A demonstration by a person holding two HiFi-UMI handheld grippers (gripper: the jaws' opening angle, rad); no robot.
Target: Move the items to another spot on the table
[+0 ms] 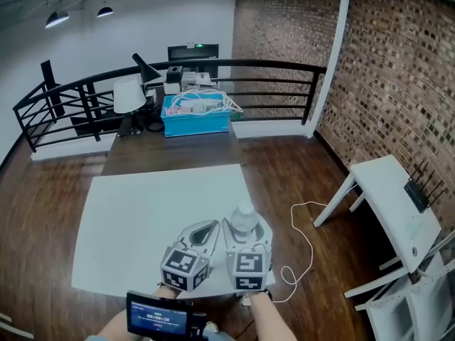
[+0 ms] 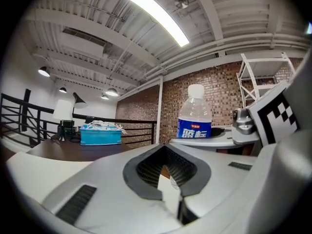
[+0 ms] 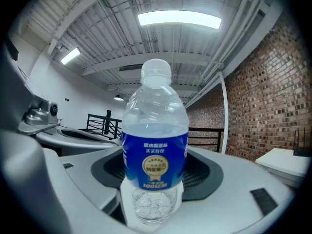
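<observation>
A clear water bottle (image 1: pixel 244 220) with a white cap and a blue label stands upright between the jaws of my right gripper (image 1: pixel 245 236), near the front right edge of the white table (image 1: pixel 142 212). In the right gripper view the bottle (image 3: pixel 155 150) fills the middle, and the right gripper (image 3: pixel 153 199) is shut on its lower part. My left gripper (image 1: pixel 201 234) sits just left of it with its jaws together and nothing in them. The left gripper view shows the shut left gripper (image 2: pixel 170 189) and the bottle (image 2: pixel 195 118) to its right.
A blue bin (image 1: pixel 195 116) of white cables and a lamp (image 1: pixel 129 94) stand on the dark table beyond. A black railing (image 1: pixel 277 84) runs behind. On the floor at right lie a white cable (image 1: pixel 302 240) and a white side table (image 1: pixel 394 197).
</observation>
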